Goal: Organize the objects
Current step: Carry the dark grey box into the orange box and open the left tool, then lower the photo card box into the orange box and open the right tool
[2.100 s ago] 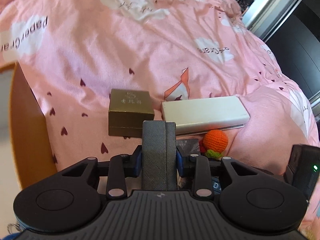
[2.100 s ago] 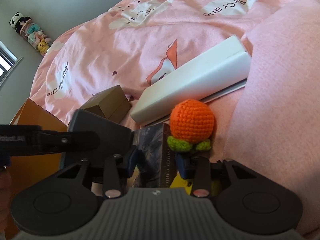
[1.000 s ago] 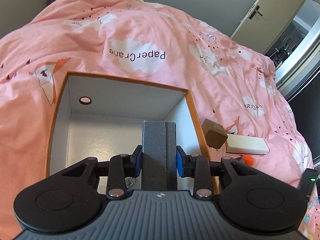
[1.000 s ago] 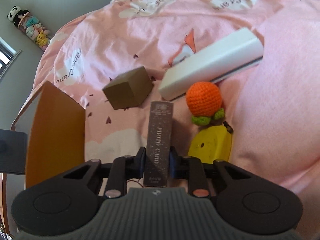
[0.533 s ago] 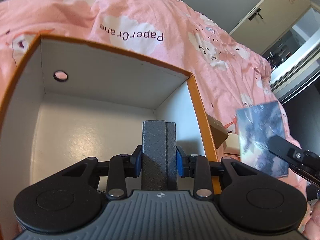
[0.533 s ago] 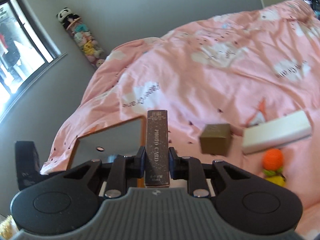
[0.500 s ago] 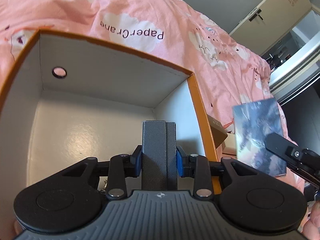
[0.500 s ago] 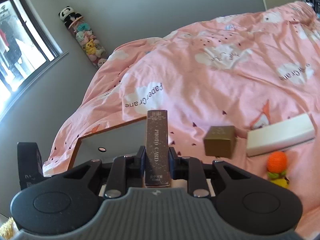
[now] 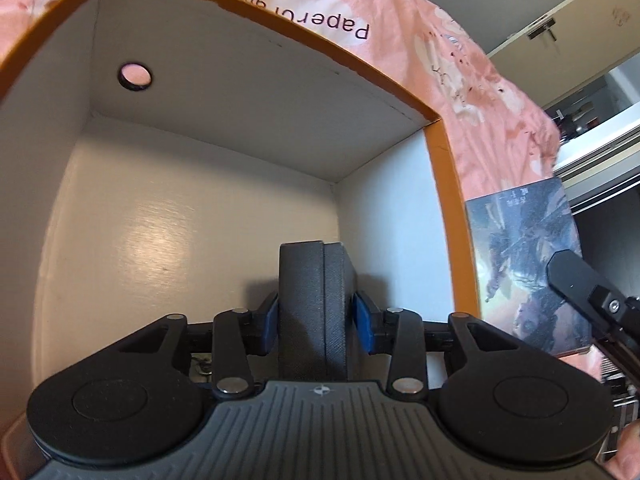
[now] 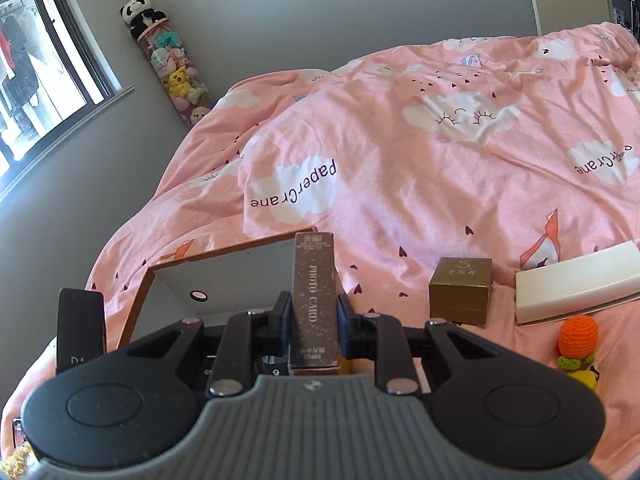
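Clamping a dark grey case [image 9: 312, 304] between its blue pads, the left hand-held gripper [image 9: 316, 312] sits low centre in the left wrist view, inside the orange box [image 9: 448, 216]. The box's white floor and walls fill most of that frame, with a round hole [image 9: 135, 75] in the far wall at upper left. Off to the right edge, outside the orange wall, the photo card box [image 9: 524, 268] shows its picture face, pinched by a black finger [image 9: 576, 280] of the other tool.

Over to the right wrist view: the right hand-held gripper [image 10: 312, 316] is closed tight on that photo card box [image 10: 314, 300], held upright at centre frame with "PHOTO CARD" running down its spine. Just behind it, centre left, the orange box [image 10: 138, 308] opens on the pink bedspread [image 10: 400, 160]. Right of centre, a gold box [image 10: 460, 290] rests on the bed; further right, a long white box [image 10: 576, 288]; below that, at the right edge, a crocheted orange toy [image 10: 578, 338] sits above a yellow object [image 10: 584, 380], touching or nearly so. At upper left, a column of plush toys [image 10: 168, 56] stands against the grey wall beside a window [image 10: 44, 64].
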`<state>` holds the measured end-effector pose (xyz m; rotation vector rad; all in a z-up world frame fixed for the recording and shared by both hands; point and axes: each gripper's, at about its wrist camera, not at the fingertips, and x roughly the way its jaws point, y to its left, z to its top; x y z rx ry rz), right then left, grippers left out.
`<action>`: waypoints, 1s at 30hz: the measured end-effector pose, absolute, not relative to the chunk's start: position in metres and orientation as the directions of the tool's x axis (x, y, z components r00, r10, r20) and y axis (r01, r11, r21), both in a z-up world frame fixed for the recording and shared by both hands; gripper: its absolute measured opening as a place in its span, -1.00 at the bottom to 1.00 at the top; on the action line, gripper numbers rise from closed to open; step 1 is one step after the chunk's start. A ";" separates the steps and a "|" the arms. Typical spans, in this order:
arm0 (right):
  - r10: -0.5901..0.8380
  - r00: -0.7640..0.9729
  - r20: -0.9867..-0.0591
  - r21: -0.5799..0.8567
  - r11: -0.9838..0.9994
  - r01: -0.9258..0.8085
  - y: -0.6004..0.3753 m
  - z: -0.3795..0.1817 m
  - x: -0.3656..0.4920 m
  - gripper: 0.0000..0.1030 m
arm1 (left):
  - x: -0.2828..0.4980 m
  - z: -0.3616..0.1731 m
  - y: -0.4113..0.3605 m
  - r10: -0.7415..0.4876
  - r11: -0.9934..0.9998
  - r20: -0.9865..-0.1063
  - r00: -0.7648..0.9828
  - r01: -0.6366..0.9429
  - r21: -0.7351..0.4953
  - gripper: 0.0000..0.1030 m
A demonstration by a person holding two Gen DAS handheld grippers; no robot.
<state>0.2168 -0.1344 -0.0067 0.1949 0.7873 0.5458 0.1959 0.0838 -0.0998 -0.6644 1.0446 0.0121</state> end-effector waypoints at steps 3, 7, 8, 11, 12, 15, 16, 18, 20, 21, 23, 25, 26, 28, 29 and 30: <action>0.526 0.580 -0.622 0.358 0.850 -0.387 -0.135 -0.007 0.215 -0.54 | 0.191 -0.096 0.080 -0.238 0.847 -0.843 0.482 -0.322 -0.424 0.04; 0.526 0.581 -0.621 0.353 0.849 -0.392 -0.135 -0.006 0.212 -0.54 | 0.187 -0.091 0.076 -0.176 0.882 -0.865 0.471 -0.314 -0.351 0.04; 0.528 0.580 -0.620 0.353 0.848 -0.395 -0.135 -0.006 0.212 -0.54 | 0.186 -0.091 0.075 -0.162 0.888 -0.869 0.468 -0.315 -0.335 0.04; 0.530 0.579 -0.620 0.355 0.847 -0.396 -0.135 -0.006 0.211 -0.54 | 0.188 -0.090 0.073 -0.153 0.902 -0.879 0.451 -0.299 -0.311 -0.22; 0.530 0.579 -0.620 0.356 0.847 -0.395 -0.135 -0.006 0.211 -0.54 | 0.189 -0.091 0.073 -0.176 0.897 -0.874 0.453 -0.291 -0.332 -0.28; 0.529 0.580 -0.619 0.356 0.848 -0.393 -0.136 -0.006 0.211 -0.54 | 0.193 -0.093 0.073 -0.213 0.892 -0.864 0.456 -0.270 -0.363 -0.41; 0.529 0.581 -0.618 0.357 0.848 -0.392 -0.137 -0.006 0.210 -0.54 | 0.194 -0.094 0.072 -0.214 0.896 -0.861 0.462 -0.258 -0.362 -0.41; 0.528 0.584 -0.617 0.357 0.848 -0.391 -0.138 -0.005 0.210 -0.54 | 0.195 -0.094 0.070 -0.217 0.907 -0.858 0.465 -0.230 -0.354 -0.41; 0.533 0.583 -0.614 0.360 0.846 -0.394 -0.138 -0.003 0.209 -0.54 | 0.196 -0.094 0.072 -0.227 0.908 -0.857 0.462 -0.218 -0.358 -0.41; 0.537 0.582 -0.611 0.364 0.843 -0.396 -0.138 -0.002 0.208 -0.54 | 0.196 -0.095 0.074 -0.234 0.903 -0.856 0.460 -0.224 -0.367 -0.41; 0.547 0.581 -0.602 0.373 0.837 -0.401 -0.137 0.001 0.206 -0.54 | 0.195 -0.093 0.079 -0.246 0.891 -0.854 0.458 -0.239 -0.385 -0.40; 0.563 0.578 -0.591 0.380 0.826 -0.416 -0.133 0.005 0.203 -0.54 | 0.190 -0.083 0.085 -0.224 0.891 -0.845 0.486 -0.250 -0.380 -0.40; 0.573 0.573 -0.586 0.384 0.819 -0.426 -0.129 0.007 0.201 -0.54 | 0.186 -0.074 0.087 -0.199 0.898 -0.842 0.501 -0.251 -0.361 -0.40; 0.595 0.554 -0.583 0.401 0.803 -0.441 -0.121 0.008 0.198 -0.54 | 0.179 -0.056 0.093 -0.144 0.916 -0.838 0.526 -0.250 -0.314 -0.40; 0.607 0.538 -0.585 0.414 0.793 -0.446 -0.116 0.007 0.197 -0.54 | 0.176 -0.048 0.097 -0.126 0.921 -0.836 0.534 -0.249 -0.299 -0.40; 0.620 0.518 -0.589 0.428 0.783 -0.450 -0.110 0.005 0.197 -0.54 | 0.174 -0.040 0.100 -0.111 0.924 -0.833 0.543 -0.252 -0.287 -0.40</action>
